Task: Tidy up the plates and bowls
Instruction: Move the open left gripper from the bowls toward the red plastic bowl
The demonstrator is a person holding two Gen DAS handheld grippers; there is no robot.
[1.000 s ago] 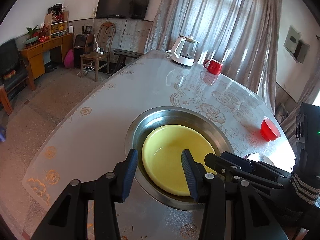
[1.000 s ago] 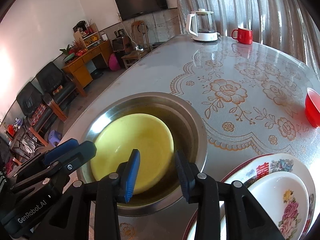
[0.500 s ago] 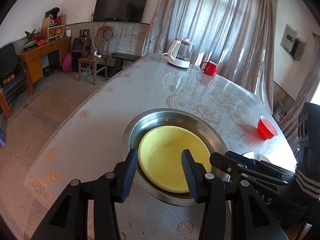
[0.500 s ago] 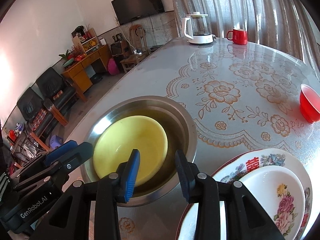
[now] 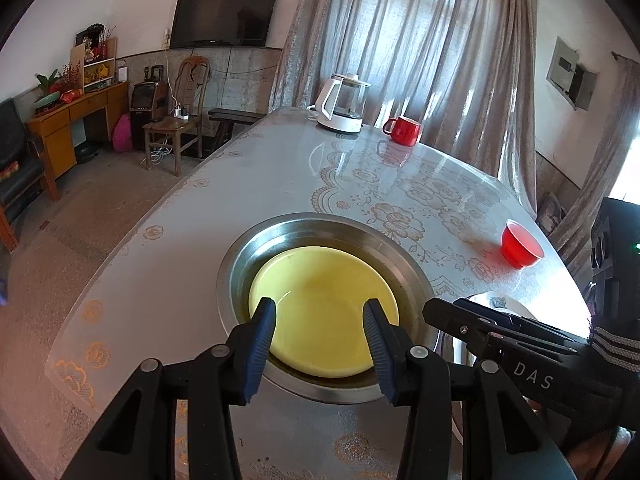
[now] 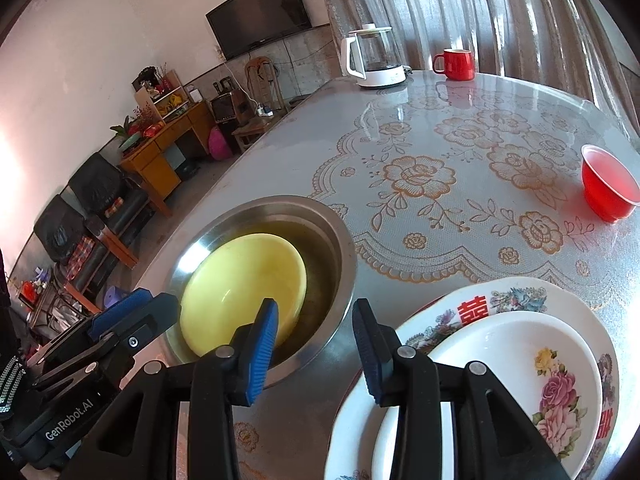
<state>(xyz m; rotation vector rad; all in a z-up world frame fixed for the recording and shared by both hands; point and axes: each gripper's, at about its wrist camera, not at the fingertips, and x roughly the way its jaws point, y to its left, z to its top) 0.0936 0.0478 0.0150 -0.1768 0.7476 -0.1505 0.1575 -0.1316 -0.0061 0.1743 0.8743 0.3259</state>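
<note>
A yellow bowl (image 5: 324,280) (image 6: 244,280) lies inside a steel basin (image 5: 320,220) (image 6: 344,240) on the table. My left gripper (image 5: 319,308) (image 6: 156,304) hovers over the basin's near rim, open, with nothing between its blue pads. My right gripper (image 6: 315,312) (image 5: 440,312) hangs above the gap between the basin and a floral plate (image 6: 516,292); its jaws are opening and hold nothing. A white flowered bowl (image 6: 520,344) rests on that plate. A red bowl (image 5: 520,244) (image 6: 608,188) stands further right.
A white kettle (image 5: 344,104) (image 6: 374,60) and a red mug (image 5: 402,131) (image 6: 456,64) stand at the table's far end. The table edge (image 5: 120,252) curves down the left. Chairs, a desk and a TV lie beyond it.
My right gripper has slid right, so the basin sits further left in its view and more of the floral plate shows. Its jaws have spread slightly. The left gripper has barely moved.
</note>
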